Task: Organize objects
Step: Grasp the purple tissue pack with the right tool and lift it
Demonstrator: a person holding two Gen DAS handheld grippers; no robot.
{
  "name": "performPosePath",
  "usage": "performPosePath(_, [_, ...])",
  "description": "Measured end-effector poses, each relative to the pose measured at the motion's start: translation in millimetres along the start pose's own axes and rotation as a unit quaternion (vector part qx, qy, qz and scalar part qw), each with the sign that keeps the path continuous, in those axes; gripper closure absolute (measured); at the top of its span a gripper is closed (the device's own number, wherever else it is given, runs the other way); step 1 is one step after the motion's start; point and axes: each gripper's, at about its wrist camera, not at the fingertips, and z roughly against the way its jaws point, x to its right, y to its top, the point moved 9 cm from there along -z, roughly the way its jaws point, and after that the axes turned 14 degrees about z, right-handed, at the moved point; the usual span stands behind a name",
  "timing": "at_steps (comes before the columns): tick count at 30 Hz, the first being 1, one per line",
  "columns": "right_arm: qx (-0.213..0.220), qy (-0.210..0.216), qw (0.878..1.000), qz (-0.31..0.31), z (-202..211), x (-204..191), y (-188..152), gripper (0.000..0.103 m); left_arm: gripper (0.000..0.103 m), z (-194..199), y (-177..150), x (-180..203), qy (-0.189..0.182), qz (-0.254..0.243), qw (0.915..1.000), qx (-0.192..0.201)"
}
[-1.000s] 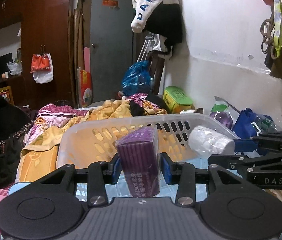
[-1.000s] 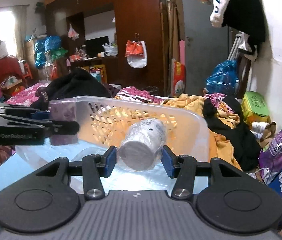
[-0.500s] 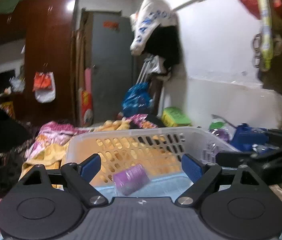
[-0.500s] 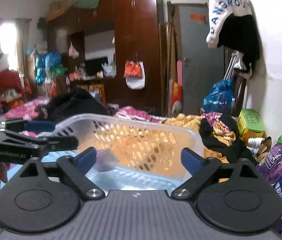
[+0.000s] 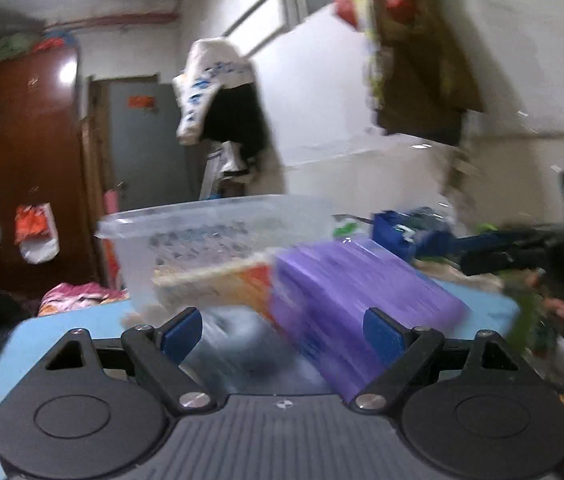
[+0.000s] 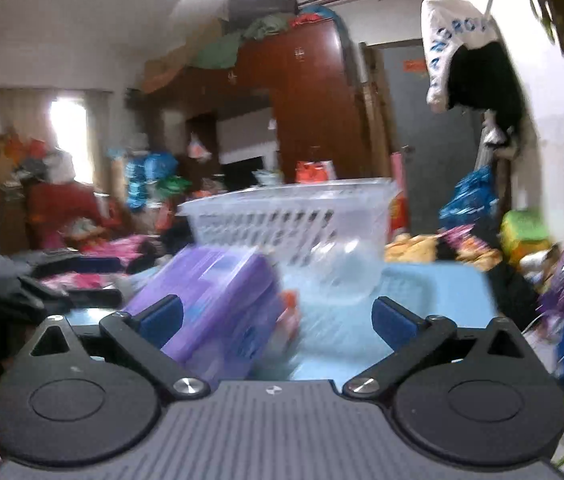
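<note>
Both views are blurred by motion. A translucent white basket (image 5: pixel 218 232) (image 6: pixel 289 216) stands on the light blue table (image 5: pixel 62 332) (image 6: pixel 433 292). In front of it lies a large purple pack (image 5: pixel 353 300) (image 6: pixel 218 300). My left gripper (image 5: pixel 283 336) is open and low over the table, with the pack's near end just ahead of its right finger. My right gripper (image 6: pixel 278 322) is open too, the pack showing behind its left finger. Neither gripper presses on the pack. A clear, rounded shape (image 6: pixel 341 276) shows through the basket's near wall.
An orange and white packet (image 5: pixel 218 284) lies by the basket, next to the purple pack. Bags and clothes crowd the table's right side (image 6: pixel 521 236) along the white wall. A bed heaped with cloth (image 6: pixel 94 248) lies to the left. Wardrobe and door stand behind.
Both grippers opened and let go of the small purple pack and the white roll over the basket. They then dropped and drew back, so the basket now stands above and ahead of them.
</note>
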Motion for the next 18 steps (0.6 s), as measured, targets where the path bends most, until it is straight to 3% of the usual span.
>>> performPosePath(3, [-0.013, 0.009, 0.999, 0.044, -9.8, -13.3, -6.6, 0.000, 0.013, 10.6, -10.2, 8.6, -0.013, -0.004, 0.9997, 0.018])
performPosePath(6, [0.005, 0.027, 0.998, 0.056, -20.7, -18.0, -2.5, 0.002, 0.013, 10.2, -11.1, 7.9, -0.034, 0.007, 0.9993, 0.014])
performPosePath(12, [0.004, 0.044, 0.996, 0.077, -43.9, -17.4, 0.6, 0.016, 0.013, 4.7, -26.4, 27.7, -0.075, -0.032, 0.9967, 0.005])
performPosePath(18, [0.025, 0.070, 0.994, 0.081, -33.5, -23.1, -12.7, 0.032, 0.019, -13.1, -38.5, 24.9, -0.086, -0.018, 0.9961, -0.007])
